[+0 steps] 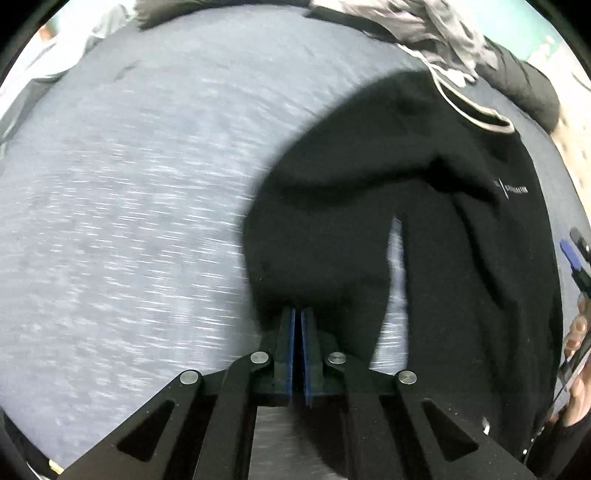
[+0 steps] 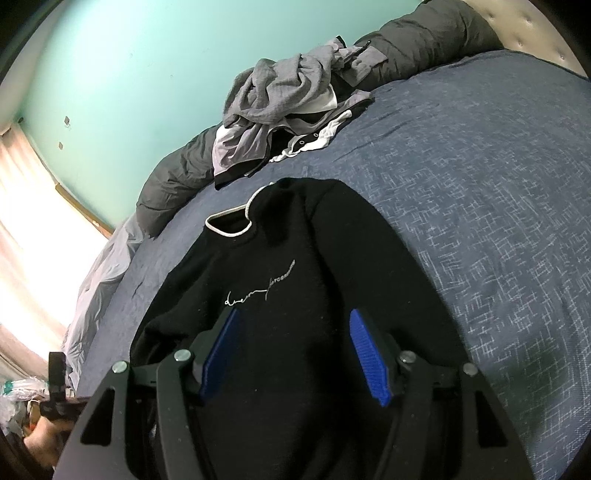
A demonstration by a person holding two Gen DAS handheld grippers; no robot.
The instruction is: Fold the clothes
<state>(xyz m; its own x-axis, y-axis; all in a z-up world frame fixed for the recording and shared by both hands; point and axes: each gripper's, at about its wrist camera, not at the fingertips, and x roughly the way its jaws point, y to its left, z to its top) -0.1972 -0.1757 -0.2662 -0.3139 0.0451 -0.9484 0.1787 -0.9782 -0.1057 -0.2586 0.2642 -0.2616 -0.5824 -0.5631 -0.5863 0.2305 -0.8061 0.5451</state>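
You have a bed under a blue-grey patterned cover, a grey duvet bunched along its far edge, a mint-green wall behind, a padded beige headboard at one end, and a bright curtained window beside the wall.

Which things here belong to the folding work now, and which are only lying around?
In use:
- black sweatshirt
- left tool, shut at the sweatshirt's edge
- right tool, open above it

Lying about:
- pile of grey clothes
- dark grey duvet
- blue bedcover, the work surface only
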